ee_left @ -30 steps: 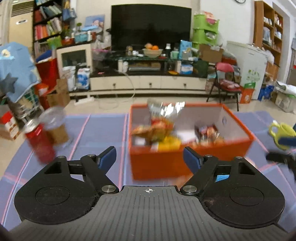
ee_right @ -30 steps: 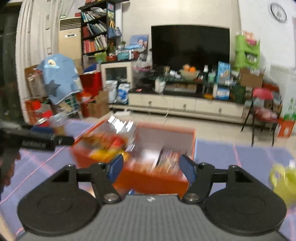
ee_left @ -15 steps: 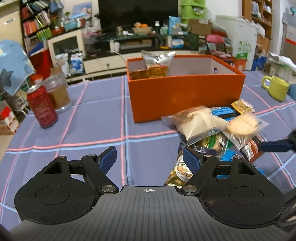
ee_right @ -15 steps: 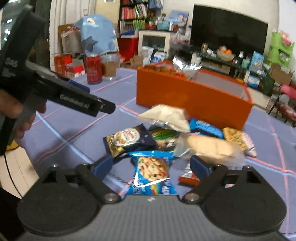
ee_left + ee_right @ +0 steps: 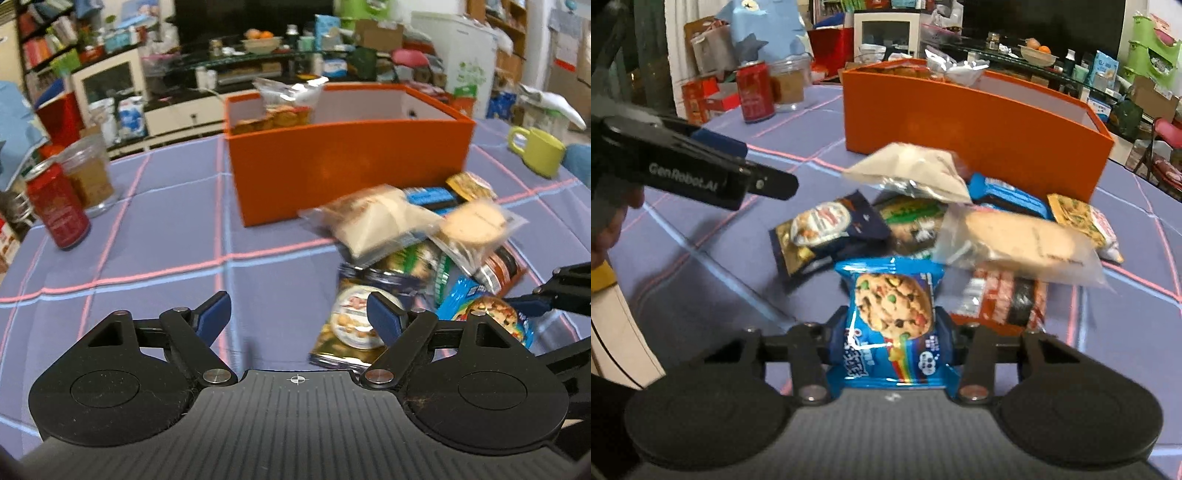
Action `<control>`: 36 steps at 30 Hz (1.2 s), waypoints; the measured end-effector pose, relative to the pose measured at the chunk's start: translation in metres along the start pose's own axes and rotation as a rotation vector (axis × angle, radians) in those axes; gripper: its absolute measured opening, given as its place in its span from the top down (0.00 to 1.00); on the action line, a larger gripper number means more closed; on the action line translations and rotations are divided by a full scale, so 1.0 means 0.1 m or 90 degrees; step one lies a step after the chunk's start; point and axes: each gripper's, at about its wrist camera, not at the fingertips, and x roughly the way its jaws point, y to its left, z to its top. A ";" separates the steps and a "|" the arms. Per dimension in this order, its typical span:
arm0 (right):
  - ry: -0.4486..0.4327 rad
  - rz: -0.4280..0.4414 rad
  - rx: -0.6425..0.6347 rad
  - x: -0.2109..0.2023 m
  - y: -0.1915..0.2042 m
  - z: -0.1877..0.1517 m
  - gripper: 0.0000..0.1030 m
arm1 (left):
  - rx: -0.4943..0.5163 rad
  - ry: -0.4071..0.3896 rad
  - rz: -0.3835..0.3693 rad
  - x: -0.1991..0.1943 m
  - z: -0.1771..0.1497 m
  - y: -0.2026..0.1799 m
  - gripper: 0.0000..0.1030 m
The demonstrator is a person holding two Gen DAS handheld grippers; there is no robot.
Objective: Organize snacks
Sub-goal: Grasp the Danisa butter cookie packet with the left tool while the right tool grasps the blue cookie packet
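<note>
We have the right gripper (image 5: 892, 325) clamped on the blue cookie packet (image 5: 892, 321), at the pile's six o'clock edge. Next, we judge, it must lift toward the orange box (image 5: 960, 122) at twelve o'clock. Our left gripper (image 5: 299, 314) hangs spread and empty. Motion blur smears the clear bread bags; the box's floor is hidden.

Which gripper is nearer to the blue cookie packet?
Right. The right gripper has its fingers closed on the blue cookie packet. The left gripper is open, off to the packet's left, not touching.
</note>
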 end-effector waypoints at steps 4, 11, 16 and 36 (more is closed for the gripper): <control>0.011 -0.009 0.019 -0.17 -0.11 -0.15 0.54 | 0.057 0.004 -0.031 0.05 -0.03 -0.16 0.31; 0.025 -0.015 0.040 -0.23 -0.28 -0.23 0.54 | 0.069 0.034 -0.085 0.31 -0.03 -0.26 0.40; 0.024 -0.017 0.044 -0.22 -0.30 -0.22 0.53 | 0.030 0.062 -0.074 0.50 -0.02 -0.24 0.52; 0.004 -0.033 0.058 -0.07 -0.20 -0.09 0.51 | -0.054 0.077 0.055 0.36 -0.10 -0.06 0.75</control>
